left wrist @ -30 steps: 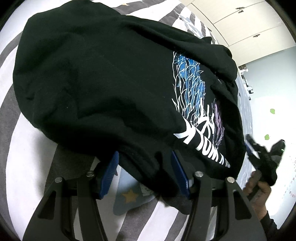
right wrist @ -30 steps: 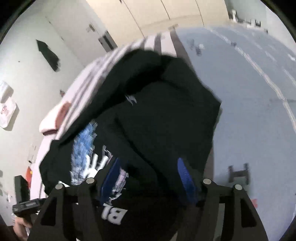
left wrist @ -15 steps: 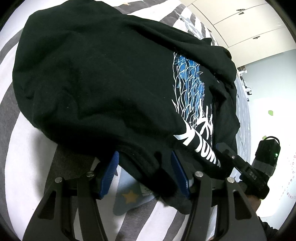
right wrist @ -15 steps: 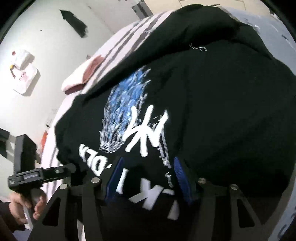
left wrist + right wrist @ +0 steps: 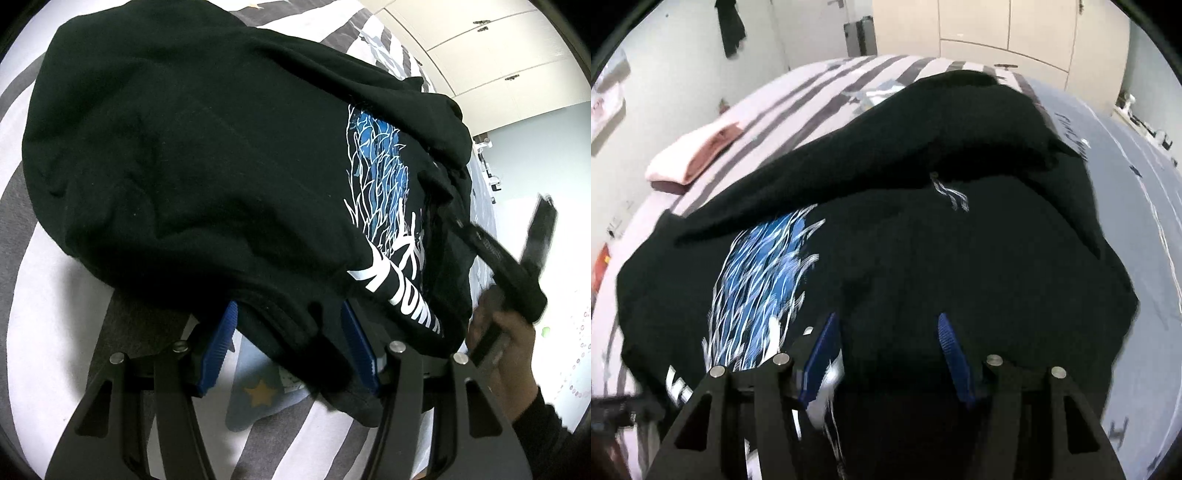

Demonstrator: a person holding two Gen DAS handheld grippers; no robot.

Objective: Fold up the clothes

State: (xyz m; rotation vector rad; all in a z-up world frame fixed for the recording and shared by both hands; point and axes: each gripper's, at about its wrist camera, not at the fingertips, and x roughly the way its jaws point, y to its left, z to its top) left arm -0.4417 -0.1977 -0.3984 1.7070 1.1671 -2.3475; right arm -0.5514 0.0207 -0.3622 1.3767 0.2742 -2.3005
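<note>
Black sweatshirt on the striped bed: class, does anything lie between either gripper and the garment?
Nothing visible does. The black sweatshirt lies on the striped bedding, and its hem already sits between the blue fingers of the left gripper. The right gripper is directly over the dark cloth, with no other object between.

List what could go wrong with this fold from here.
The black printed garment lies bunched, one layer draped over the blue print, so folding now may lock in creases. The left gripper straddles only a thick hem lump, which may slip. The right gripper view is blurred; its jaws may close on several layers.
</note>
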